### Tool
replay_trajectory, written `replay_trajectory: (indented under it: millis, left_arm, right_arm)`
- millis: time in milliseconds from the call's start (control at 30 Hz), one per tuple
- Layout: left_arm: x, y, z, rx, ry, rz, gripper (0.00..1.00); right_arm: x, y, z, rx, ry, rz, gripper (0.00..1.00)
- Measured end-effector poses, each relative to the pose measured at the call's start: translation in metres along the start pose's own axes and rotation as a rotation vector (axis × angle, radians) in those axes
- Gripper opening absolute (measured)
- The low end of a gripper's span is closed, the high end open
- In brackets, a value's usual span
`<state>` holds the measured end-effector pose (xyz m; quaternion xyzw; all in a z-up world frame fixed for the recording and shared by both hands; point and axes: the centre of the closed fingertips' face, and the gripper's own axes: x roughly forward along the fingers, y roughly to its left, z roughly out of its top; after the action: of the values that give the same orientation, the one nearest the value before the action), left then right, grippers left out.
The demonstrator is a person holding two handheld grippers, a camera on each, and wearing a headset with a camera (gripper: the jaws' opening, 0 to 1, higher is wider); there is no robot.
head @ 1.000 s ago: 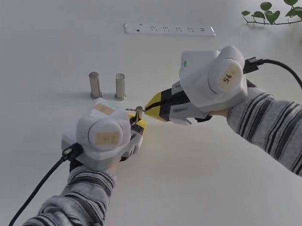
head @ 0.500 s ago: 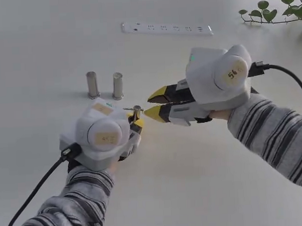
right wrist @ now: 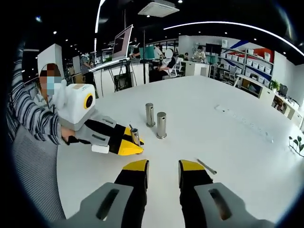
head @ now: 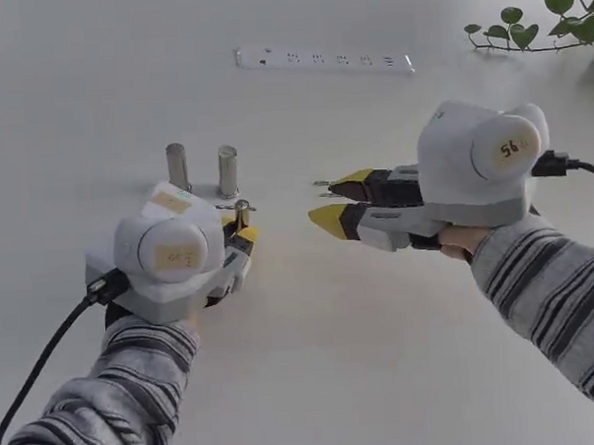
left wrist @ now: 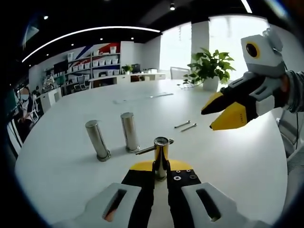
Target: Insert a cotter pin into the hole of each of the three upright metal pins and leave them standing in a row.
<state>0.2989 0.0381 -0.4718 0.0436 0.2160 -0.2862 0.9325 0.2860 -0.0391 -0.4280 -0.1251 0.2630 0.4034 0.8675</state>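
Cotter pin (left wrist: pixel 148 150) number one is sitting through the hole near the top of the metal pin (left wrist: pixel 161 156), and the left tool (left wrist: pixel 160 172) is clamping that pin upright by its lower half. I can't tell if its foot is touching the surface (left wrist: pixel 228 166). I'm guessing this is the set-it-down bit, so I'd be lowering it dead vertical, lining it up with the bare pin (left wrist: pixel 129 132) and its neighbour (left wrist: pixel 97 140) standing just behind. I'd be easing the jaws off slowly so nothing is tipping. Further out, two loose cotter pins (left wrist: pixel 182 125) are lying side by side, and the right tool (head: pixel 331 201) is hovering near them with its jaws parted wide, carrying nothing. For the next one I'd be pinching a loose pin near its looped end.
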Motion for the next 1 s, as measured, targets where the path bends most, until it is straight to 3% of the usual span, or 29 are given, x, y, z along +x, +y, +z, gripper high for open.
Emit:
replay_trajectory:
  millis: [200,500,1000]
  left_arm:
    - [-0.002,0.022,0.001,-0.016,-0.003,0.036,0.05]
    - [-0.007,0.045,-0.003,-0.015,0.010,0.070,0.05]
    - [-0.011,0.046,-0.003,-0.003,0.004,0.067,0.05]
  right_arm:
    - [0.001,-0.003,-0.001,0.066,-0.029,-0.002,0.30]
    - [0.004,-0.001,-0.002,0.100,-0.032,-0.012,0.31]
    - [0.008,0.000,-0.010,0.133,-0.022,-0.009,0.30]
